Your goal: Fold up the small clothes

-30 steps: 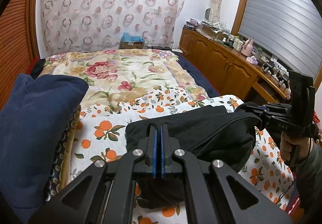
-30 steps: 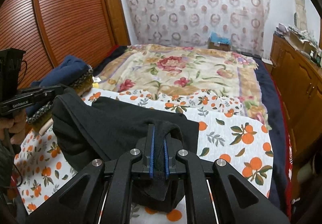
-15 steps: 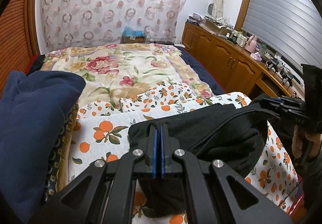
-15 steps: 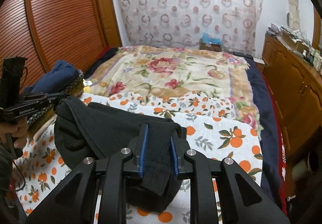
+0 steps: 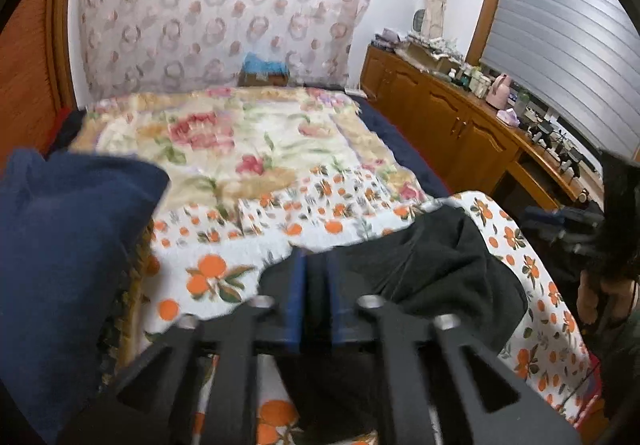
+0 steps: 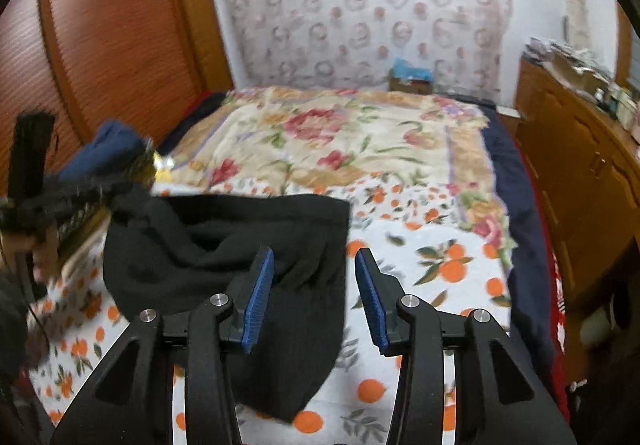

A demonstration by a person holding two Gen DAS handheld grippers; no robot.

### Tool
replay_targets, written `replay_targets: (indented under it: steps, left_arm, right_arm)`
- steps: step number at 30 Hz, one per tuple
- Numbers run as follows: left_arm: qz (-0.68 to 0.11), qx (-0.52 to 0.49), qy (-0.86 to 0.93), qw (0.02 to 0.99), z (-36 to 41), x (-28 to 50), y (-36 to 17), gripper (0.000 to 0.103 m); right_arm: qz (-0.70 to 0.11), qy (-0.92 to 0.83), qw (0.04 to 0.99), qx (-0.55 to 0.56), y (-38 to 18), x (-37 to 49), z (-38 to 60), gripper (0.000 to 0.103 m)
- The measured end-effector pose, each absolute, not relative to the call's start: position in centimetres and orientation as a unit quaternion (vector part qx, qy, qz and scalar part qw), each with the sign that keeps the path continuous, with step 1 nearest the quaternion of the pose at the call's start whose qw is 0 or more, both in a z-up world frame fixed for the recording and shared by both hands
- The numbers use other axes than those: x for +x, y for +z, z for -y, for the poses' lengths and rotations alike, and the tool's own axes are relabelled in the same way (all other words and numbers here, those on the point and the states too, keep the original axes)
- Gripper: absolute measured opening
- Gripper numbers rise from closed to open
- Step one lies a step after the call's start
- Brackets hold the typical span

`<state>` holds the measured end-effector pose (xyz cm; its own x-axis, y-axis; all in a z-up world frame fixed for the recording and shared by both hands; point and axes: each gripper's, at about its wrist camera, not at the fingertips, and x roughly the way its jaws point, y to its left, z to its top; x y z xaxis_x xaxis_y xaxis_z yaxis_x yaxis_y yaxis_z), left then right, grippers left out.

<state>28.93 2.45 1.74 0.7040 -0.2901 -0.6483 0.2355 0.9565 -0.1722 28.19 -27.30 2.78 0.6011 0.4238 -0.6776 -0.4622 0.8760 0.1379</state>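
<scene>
Left tool: its blue pads stood slightly apart, dark cloth between them; a second before they had been pressed together, and the blur left it unclear whether you gripped or had just let go. Beside it on the left sat a navy folded stack. In the middle, the black garment lay slumped on the orange-print sheet at the near end of the bed, one corner trailing toward you. Right tool: its pads were spread wide and empty, the cloth they had clamped a second earlier now lying under and left of them. Read this as the release after a fold. The garment looked bunched rather than flat, so you probably needed to regrasp an edge and smooth it before stacking.
</scene>
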Motion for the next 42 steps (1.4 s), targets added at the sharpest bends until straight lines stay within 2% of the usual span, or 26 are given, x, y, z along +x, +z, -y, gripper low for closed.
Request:
replay_targets:
  steps: [1, 7, 12, 14, 15, 16, 17, 18, 19, 21, 30, 36, 37, 38, 39, 40, 42]
  left_arm:
    - [-0.348, -0.034, -0.14, 0.926, -2.5, 28.7, 2.1, 0.041]
    - [-0.343, -0.033, -0.15, 0.927, -3.1, 27.6, 2.8, 0.046]
    - [-0.385, -0.033, -0.152, 0.91, -3.1, 27.1, 0.1, 0.047]
    - [-0.406, -0.035, -0.152, 0.901, -3.2, 27.2, -1.2, 0.052]
    - [-0.411, -0.038, -0.151, 0.898, -3.3, 27.1, -1.6, 0.053]
    - [-0.416, -0.041, -0.151, 0.896, -3.4, 27.1, -2.2, 0.055]
    - [-0.419, -0.042, -0.152, 0.894, -3.4, 27.1, -2.4, 0.056]
    - [-0.424, -0.043, -0.151, 0.892, -3.4, 27.2, -2.7, 0.056]
    - [-0.427, -0.044, -0.149, 0.891, -3.4, 27.4, -3.1, 0.056]
    - [-0.43, -0.046, -0.145, 0.89, -3.2, 27.9, -3.4, 0.056]
    - [-0.42, -0.038, -0.106, 0.901, -2.9, 32.3, -3.7, 0.056]
    - [-0.431, -0.055, -0.11, 0.894, -3.3, 33.9, -4.9, 0.056]
    - [-0.429, -0.061, -0.122, 0.893, -3.3, 33.9, -4.9, 0.045]
    - [-0.427, -0.063, -0.135, 0.892, -3.2, 34.0, -4.9, 0.028]
    - [-0.429, -0.06, -0.142, 0.89, -3.0, 34.1, -5.0, 0.021]
    - [-0.429, -0.057, -0.143, 0.89, -2.9, 34.0, -4.9, 0.003]
    - [-0.411, -0.063, -0.155, 0.896, -3.1, 33.4, -4.0, 0.001]
  right_arm:
    - [-0.376, 0.25, 0.892, -0.031, 2.3, 28.2, 27.0, 0.043]
    - [-0.406, 0.272, 0.871, -0.047, -1.1, 30.5, 25.4, 0.043]
    - [-0.417, 0.281, 0.864, -0.017, -2.6, 33.5, 25.5, 0.043]
    - [-0.415, 0.293, 0.861, -0.004, -2.6, 34.1, 25.4, 0.043]
    - [-0.417, 0.3, 0.858, 0.0, -2.7, 34.3, 25.2, 0.038]
    - [-0.419, 0.305, 0.855, 0.0, -2.7, 34.4, 25.1, 0.029]
    - [-0.419, 0.311, 0.853, -0.003, -2.8, 34.5, 24.8, 0.025]
    - [-0.417, 0.318, 0.852, -0.007, -2.7, 34.5, 24.6, 0.011]
    - [-0.413, 0.324, 0.851, -0.01, -2.4, 34.5, 24.3, 0.005]
    - [-0.396, 0.329, 0.857, -0.014, -1.8, 34.1, 24.2, 0.002]
    - [-0.336, 0.199, 0.921, -0.004, 0.1, 34.8, 27.4, 0.001]
    - [-0.359, 0.2, 0.911, -0.014, -0.7, 35.4, 27.5, 0.003]
    - [-0.362, 0.202, 0.91, -0.017, -0.9, 35.4, 27.4, 0.003]
    - [-0.363, 0.205, 0.909, -0.018, -1.0, 35.3, 27.3, 0.003]
    - [-0.364, 0.206, 0.908, -0.017, -1.0, 35.1, 27.3, 0.003]
    - [-0.364, 0.21, 0.907, -0.015, -1.1, 35.0, 27.3, 0.003]
    - [-0.358, 0.224, 0.907, -0.01, -0.9, 34.7, 27.4, 0.001]
